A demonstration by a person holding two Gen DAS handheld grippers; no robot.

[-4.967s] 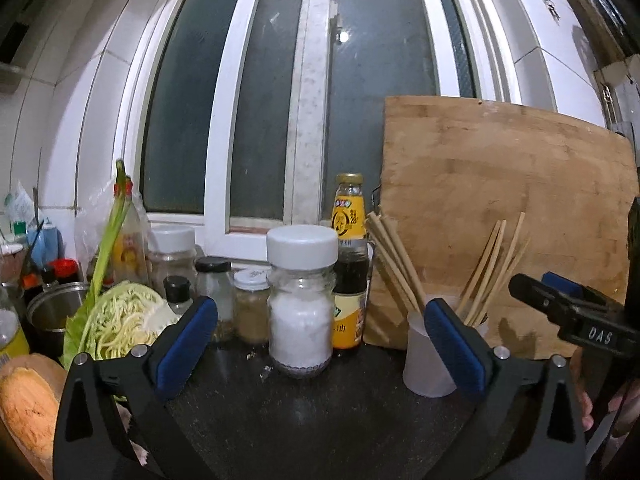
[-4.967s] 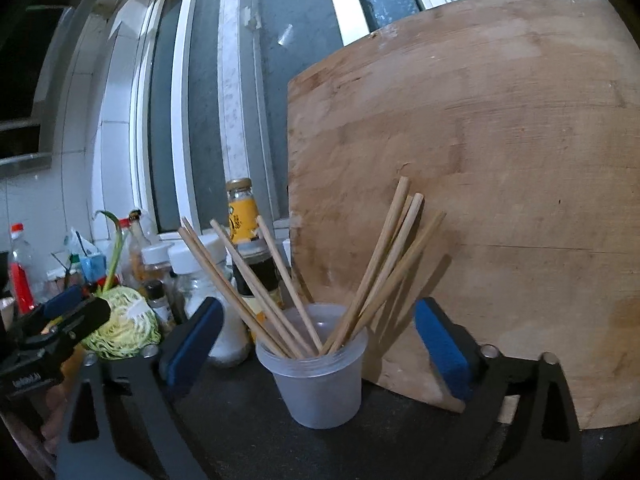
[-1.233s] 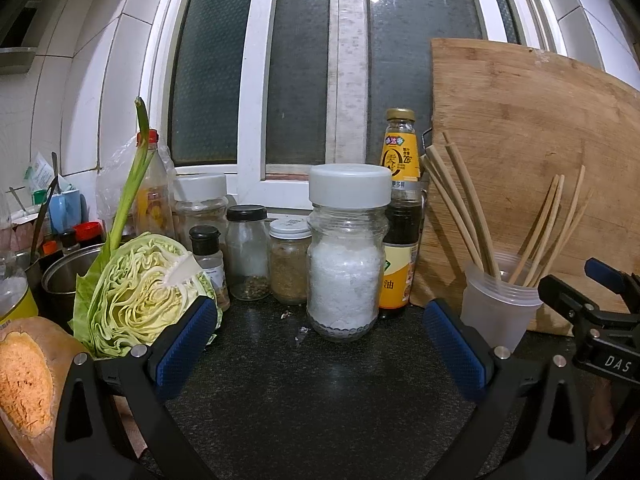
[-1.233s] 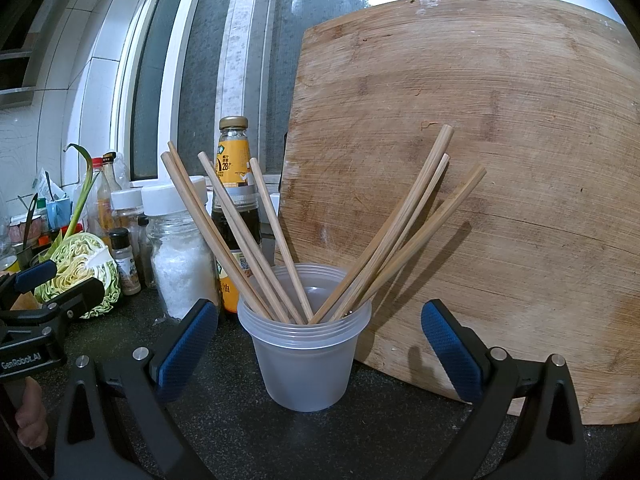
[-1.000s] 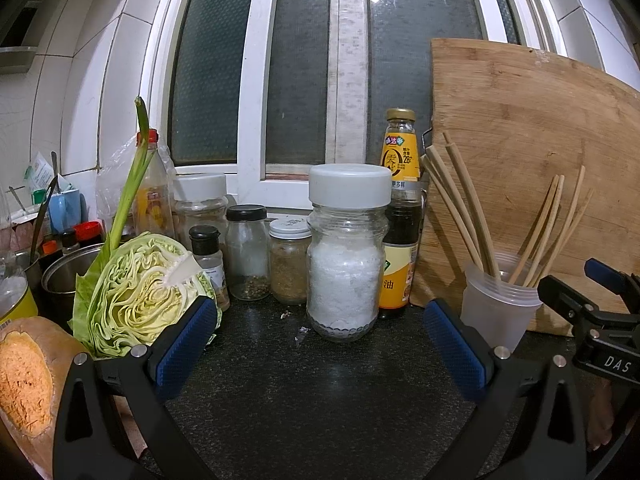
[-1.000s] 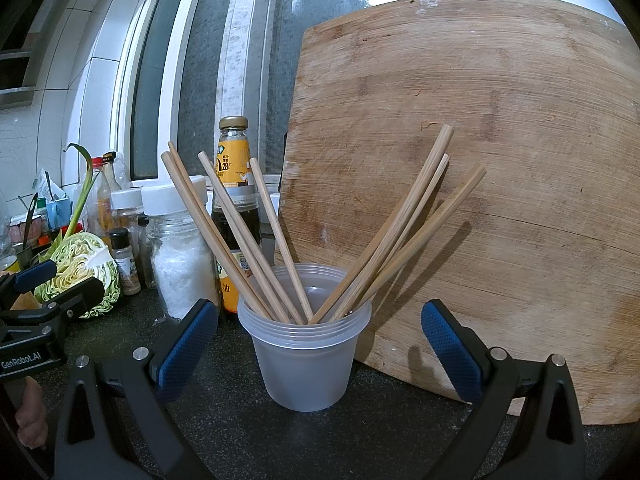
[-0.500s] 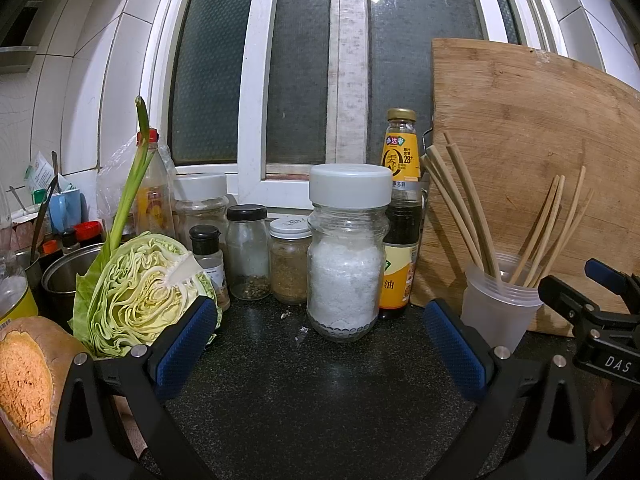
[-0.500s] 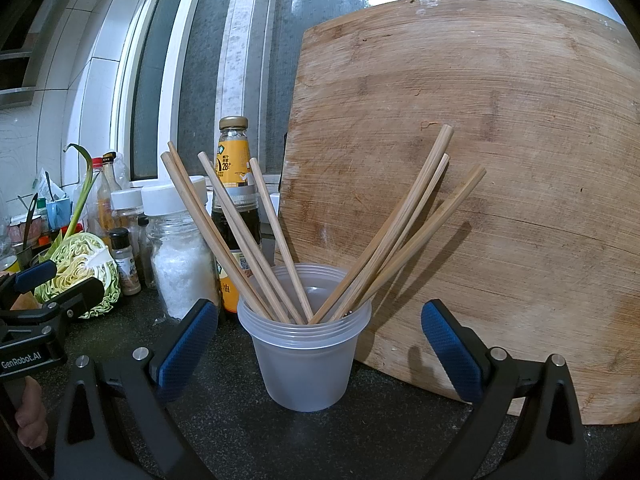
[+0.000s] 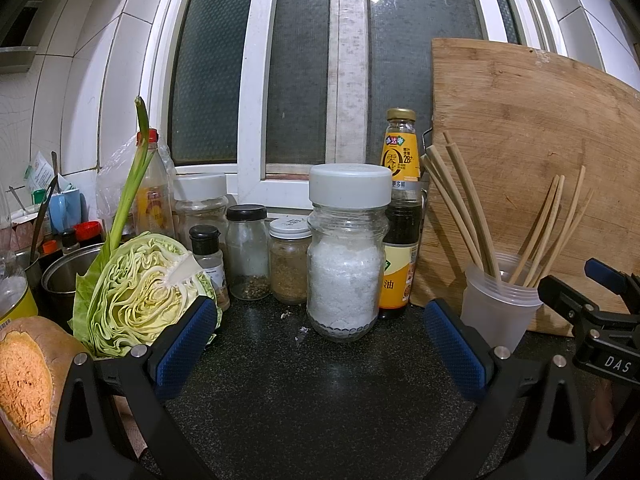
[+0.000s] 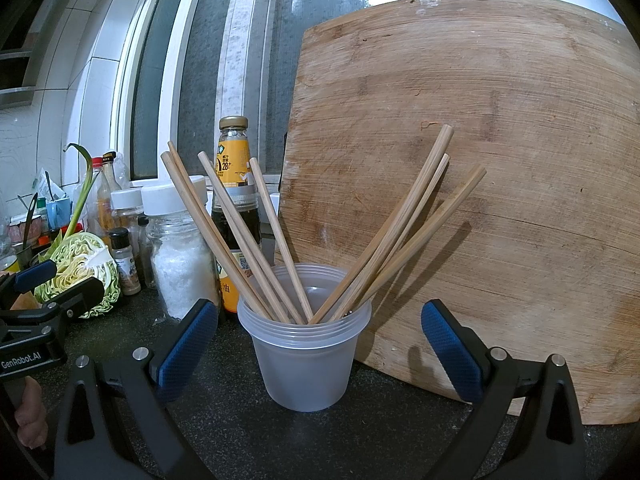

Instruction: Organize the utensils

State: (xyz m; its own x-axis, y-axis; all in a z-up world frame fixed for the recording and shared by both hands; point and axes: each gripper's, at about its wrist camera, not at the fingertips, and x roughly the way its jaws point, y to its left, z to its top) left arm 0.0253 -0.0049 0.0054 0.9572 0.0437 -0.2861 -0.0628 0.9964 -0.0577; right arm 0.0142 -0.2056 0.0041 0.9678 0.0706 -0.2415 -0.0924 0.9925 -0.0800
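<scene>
In the left wrist view, the left gripper [image 9: 318,346] is hanging spread and empty over the dark tabletop [image 9: 320,400], facing a white-lidded salt jar [image 9: 347,254]. In the right wrist view, the right gripper [image 10: 318,344] is also sitting spread and empty, flanking a translucent plastic cup [image 10: 306,344] of wooden chopsticks [image 10: 384,240] that is standing near a leaning wooden cutting board [image 10: 500,160].

Chopsticks [image 10: 384,236] – pale bare wood, matt. Cup [image 10: 306,354] – frosted translucent plastic, smooth. Cutting board [image 10: 500,168] – worn wood, scuffed, visible grain. Counter [image 9: 320,392] – dark speckled stone, slight gloss. Salt jar [image 9: 347,264] – clear glass, white plastic lid. Both grippers' pads [image 10: 186,350] – blue textured rubber on matt black frames.
</scene>
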